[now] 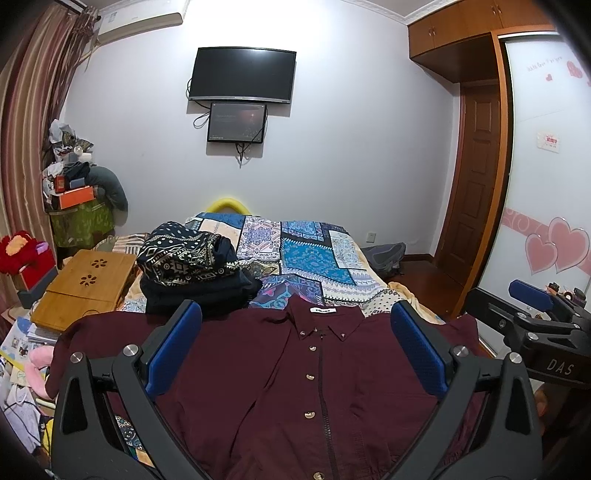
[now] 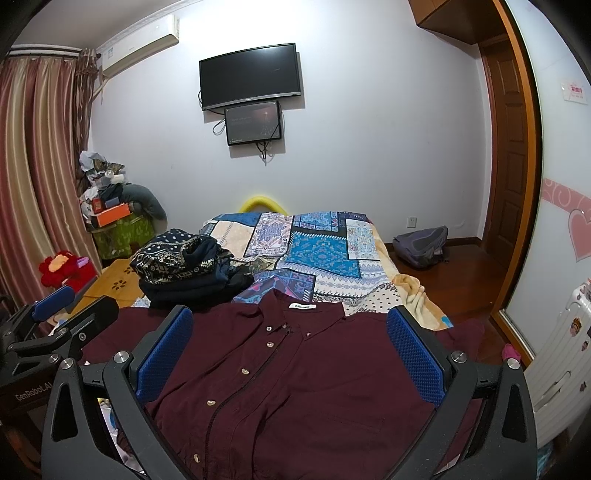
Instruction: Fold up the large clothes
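Both wrist cameras sit low at the near end of the bed (image 1: 317,254), close over the maroon shirt (image 1: 280,376), facing the wall-mounted television (image 1: 242,74). The right view stands slightly further right; each catches the other gripper at its edge.

Quick count of the room: one maroon shirt (image 1: 280,387) spread on the near end of the bed, with five buttons down its front plus two little collar ones. Two grippers, the left (image 1: 295,343) and the right (image 2: 290,347), each with two blue pads (image 1: 173,347), spread apart. One stack of folded clothes (image 1: 192,269) far left on the one patchwork quilt (image 1: 314,251). Two screens (image 1: 242,74) on the far wall, one air conditioner (image 1: 140,26), one backpack (image 2: 421,245) on the floor at right, and one wooden lap desk (image 1: 88,284) at left.
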{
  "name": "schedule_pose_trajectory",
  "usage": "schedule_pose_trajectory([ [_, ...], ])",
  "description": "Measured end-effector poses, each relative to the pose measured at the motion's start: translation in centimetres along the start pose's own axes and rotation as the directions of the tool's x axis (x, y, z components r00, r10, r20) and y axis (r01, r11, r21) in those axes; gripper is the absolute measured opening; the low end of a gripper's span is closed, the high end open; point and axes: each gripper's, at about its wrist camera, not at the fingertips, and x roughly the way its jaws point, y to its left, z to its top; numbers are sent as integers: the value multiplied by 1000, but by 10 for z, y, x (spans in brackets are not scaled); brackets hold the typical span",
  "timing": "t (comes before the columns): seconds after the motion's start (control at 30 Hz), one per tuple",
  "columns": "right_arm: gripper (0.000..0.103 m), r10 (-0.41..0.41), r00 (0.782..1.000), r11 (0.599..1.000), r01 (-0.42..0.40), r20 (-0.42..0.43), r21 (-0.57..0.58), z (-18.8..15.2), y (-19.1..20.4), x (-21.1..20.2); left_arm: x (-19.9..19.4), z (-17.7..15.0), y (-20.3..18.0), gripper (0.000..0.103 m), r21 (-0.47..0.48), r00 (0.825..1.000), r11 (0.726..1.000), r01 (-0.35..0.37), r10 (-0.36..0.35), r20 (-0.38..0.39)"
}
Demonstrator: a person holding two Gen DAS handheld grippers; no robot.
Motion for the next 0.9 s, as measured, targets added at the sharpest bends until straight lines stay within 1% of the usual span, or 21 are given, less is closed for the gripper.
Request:
schedule_pose_trajectory([
  [0.37,103,1,1000,1000,-1,-9,2,-1,-1,5,6,-4,4,103,-14,1000,1000,0,0,-15],
  [0.6,103,-3,1000,1000,3,-25,-3,-2,-1,10,14,-5,13,103,-24,999,999,-21,21,-24],
  [0.8,103,-8,999,1000,7,-45,-11,0,0,21,25,-2,39,103,-51,997,996,-77,76,-26],
  [0.9,103,-14,998,1000,13,-57,-19,2,1,28,33,-1,60,103,-78,992,989,-127,125,-33],
])
